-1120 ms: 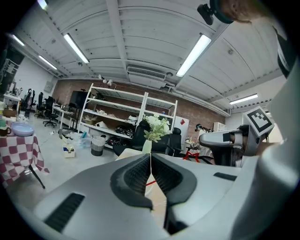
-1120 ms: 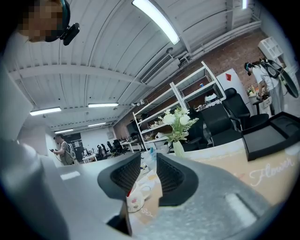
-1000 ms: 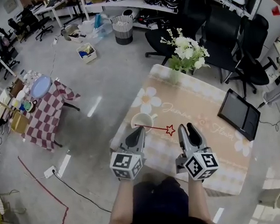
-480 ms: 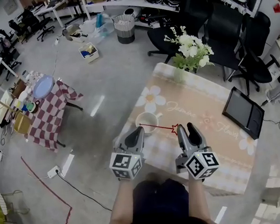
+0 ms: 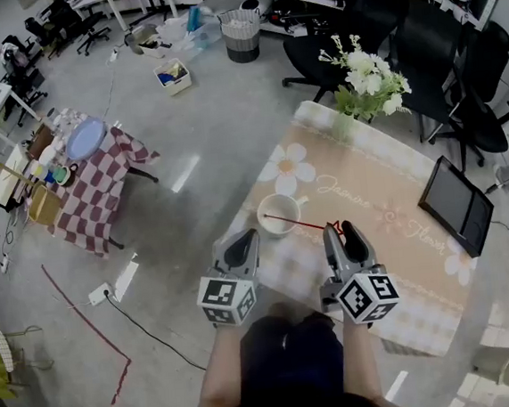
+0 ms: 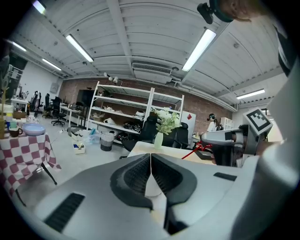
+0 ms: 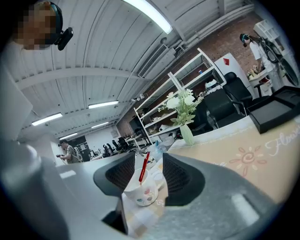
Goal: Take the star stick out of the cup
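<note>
Reaching forward from the bottom of the head view, the person's forearms carry the left gripper (image 5: 246,237) and the right gripper (image 5: 340,229) side by side. Both are over the near edge of a table (image 5: 369,187) covered by a beige cloth printed with flowers. In the left gripper view the left gripper's jaws meet tip to tip, closed on nothing. In the right gripper view the right gripper's jaws stand wide, having just been opening. Nothing is clamped: the cup (image 7: 140,194) and its red stick (image 7: 143,165) show in the gap, beyond the pads and clear of them.

Just past the tips, at twelve o'clock between the two grippers, sits the white cup (image 5: 280,231). The star stick (image 5: 297,223) has its lower end inside the cup and leans out over the rim toward four o'clock. Its red star lies right by the tip of the right gripper's jaw nearer the cup; whether they touch cannot be told.

Farther on, a vase of white flowers (image 5: 363,76) stands at one o'clock on the table's far edge. A black tablet (image 5: 456,207) lies at three o'clock. On the floor, a checked table (image 5: 101,190) stands at ten o'clock, a bin (image 5: 241,36) at twelve, and office chairs (image 5: 457,71) at one o'clock behind the flowers.
</note>
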Demonstrator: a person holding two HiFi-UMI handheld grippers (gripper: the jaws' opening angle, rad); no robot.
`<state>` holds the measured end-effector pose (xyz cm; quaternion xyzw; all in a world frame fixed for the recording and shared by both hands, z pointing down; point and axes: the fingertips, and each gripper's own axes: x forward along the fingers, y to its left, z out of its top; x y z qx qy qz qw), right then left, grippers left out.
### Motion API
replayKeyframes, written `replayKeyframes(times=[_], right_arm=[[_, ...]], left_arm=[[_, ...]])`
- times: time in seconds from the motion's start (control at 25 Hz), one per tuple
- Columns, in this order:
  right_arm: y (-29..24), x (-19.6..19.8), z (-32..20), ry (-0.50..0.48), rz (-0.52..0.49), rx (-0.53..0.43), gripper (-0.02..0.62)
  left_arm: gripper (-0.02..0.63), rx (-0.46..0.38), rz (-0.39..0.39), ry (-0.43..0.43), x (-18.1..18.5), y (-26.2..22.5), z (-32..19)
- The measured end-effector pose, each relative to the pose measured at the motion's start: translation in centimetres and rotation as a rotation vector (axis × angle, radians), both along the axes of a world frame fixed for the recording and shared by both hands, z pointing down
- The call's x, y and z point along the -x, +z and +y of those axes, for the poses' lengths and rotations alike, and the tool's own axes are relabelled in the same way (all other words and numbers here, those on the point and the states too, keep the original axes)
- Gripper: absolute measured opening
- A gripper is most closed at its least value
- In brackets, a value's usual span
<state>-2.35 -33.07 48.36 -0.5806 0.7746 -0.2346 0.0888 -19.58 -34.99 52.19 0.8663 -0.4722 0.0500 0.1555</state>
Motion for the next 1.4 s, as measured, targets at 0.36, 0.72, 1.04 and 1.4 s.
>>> replayKeyframes(times=[0.36, 0.72, 1.04, 1.4], right_arm=[[0.8, 0.9, -0.3, -0.014, -0.017, 0.009, 0.166], [1.1, 1.6, -0.7, -0.023, -0.009, 0.020, 0.119], [0.8, 1.3, -0.7, -0.014, -0.028, 0.013, 0.021], [0.4, 1.4, -0.5, -0.016, -0.070, 0.000, 0.015]], left_arm=[[0.012, 0.028, -0.011, -0.044, 1.9, 1.3, 1.0], [0.012, 0.029, -0.014, -0.059, 2.7, 1.5, 0.9], [0.012, 0.036, -0.016, -0.058, 2.6, 1.7, 1.1], [0.012, 0.031, -0.012, -0.063, 3.1, 1.6, 1.2]])
